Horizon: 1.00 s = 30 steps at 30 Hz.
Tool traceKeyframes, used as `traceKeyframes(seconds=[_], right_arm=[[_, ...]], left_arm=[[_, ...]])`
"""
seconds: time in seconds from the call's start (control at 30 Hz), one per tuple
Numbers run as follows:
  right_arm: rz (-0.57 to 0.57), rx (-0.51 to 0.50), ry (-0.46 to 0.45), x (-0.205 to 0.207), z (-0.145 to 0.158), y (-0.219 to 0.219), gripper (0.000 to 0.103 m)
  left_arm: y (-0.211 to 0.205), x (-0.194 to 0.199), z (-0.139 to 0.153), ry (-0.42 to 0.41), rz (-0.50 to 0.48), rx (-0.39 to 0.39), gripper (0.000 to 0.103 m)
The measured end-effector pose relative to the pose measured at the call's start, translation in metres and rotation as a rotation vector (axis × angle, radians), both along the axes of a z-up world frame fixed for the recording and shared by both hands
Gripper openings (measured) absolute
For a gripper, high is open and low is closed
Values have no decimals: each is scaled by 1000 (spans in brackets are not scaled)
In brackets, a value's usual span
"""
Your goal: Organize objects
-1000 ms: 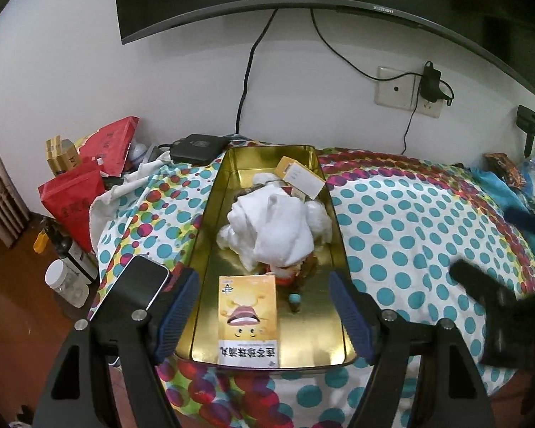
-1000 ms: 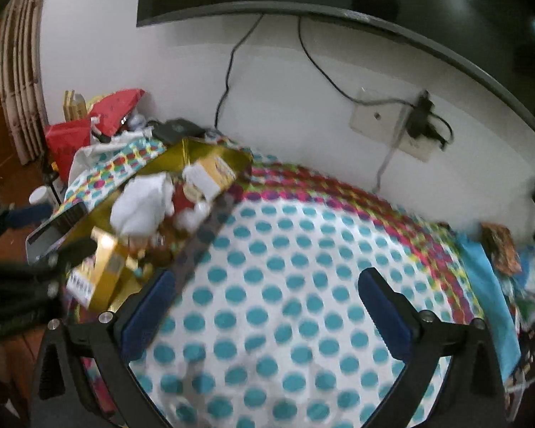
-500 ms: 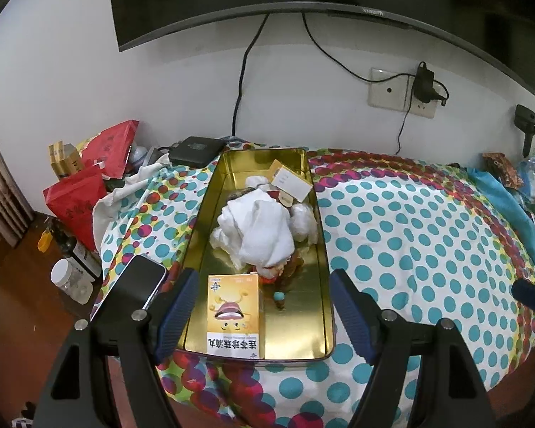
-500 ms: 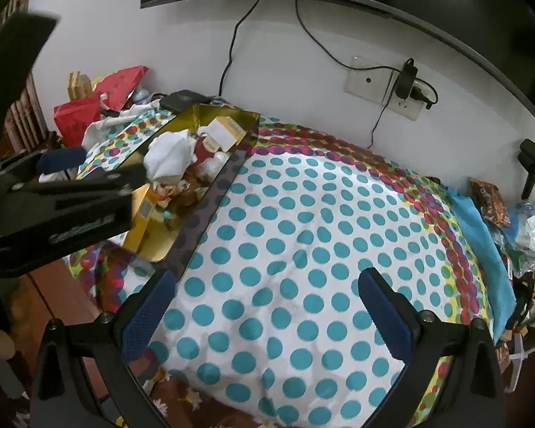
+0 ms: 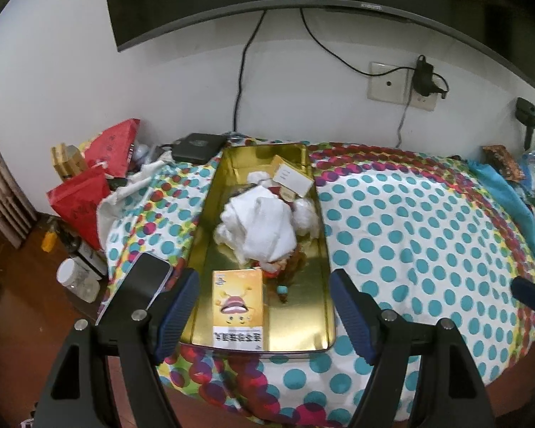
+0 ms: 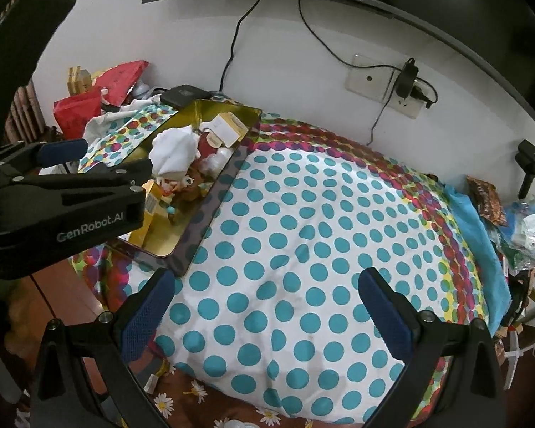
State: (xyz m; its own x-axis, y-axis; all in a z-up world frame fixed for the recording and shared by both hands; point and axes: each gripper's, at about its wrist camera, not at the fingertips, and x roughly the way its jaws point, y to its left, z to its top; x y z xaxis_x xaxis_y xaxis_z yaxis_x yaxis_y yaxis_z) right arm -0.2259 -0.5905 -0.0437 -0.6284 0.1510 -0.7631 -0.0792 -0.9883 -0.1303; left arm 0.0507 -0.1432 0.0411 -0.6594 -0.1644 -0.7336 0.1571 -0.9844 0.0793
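Observation:
A gold tin tray (image 5: 303, 306) lies on the polka-dot cloth. Inside it are a crumpled white cloth (image 5: 260, 228), a yellow cartoon box (image 5: 237, 303) at the near end, a small cream box (image 5: 290, 178) at the far end, and a doll (image 5: 285, 271) partly hidden under the cloth. My left gripper (image 5: 264, 306) is open and hovers before the tray's near end, holding nothing. My right gripper (image 6: 265, 306) is open and empty over the dotted cloth, right of the tray (image 6: 210, 207). The right wrist view also shows the left gripper (image 6: 117, 157) beside the tray.
A phone (image 5: 146, 281) lies left of the tray by the table edge. Red bags (image 5: 85, 199), a black box (image 5: 196, 146) and floor bottles (image 5: 75, 278) crowd the left. A TV and wall socket (image 5: 388, 85) are behind. Blue cloth (image 6: 478, 242) and clutter edge the right.
Both grippers have drawn back from the tray a little. The right gripper has left the tray side and now shows only a fingertip at the left view's right edge.

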Motion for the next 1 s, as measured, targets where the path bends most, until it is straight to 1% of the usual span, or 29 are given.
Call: traceKeyframes(seconds=[0.17,0.37,0.5,0.7,0.83,1.0], right_arm=[[-4,-6,-17,-3,-4,3,102],[-24,2,-32,-10,-8,9,102],[-38,0,-32,-13,-9,15,102],[-52,-7,-32,-16,-9,23,102],[-51,-8,-30,-17,-8,25,102],[-48,-13,-29,-17,-9,26,102]], left_arm=[[3,1,0,-9,7,-42,77],[1,7,6,0,1,-13,77],[-1,5,7,-10,28,-40,77],[0,2,4,-31,23,-33,77],[0,0,1,-44,13,-13,77],[1,-4,-3,-54,13,-20,77]])
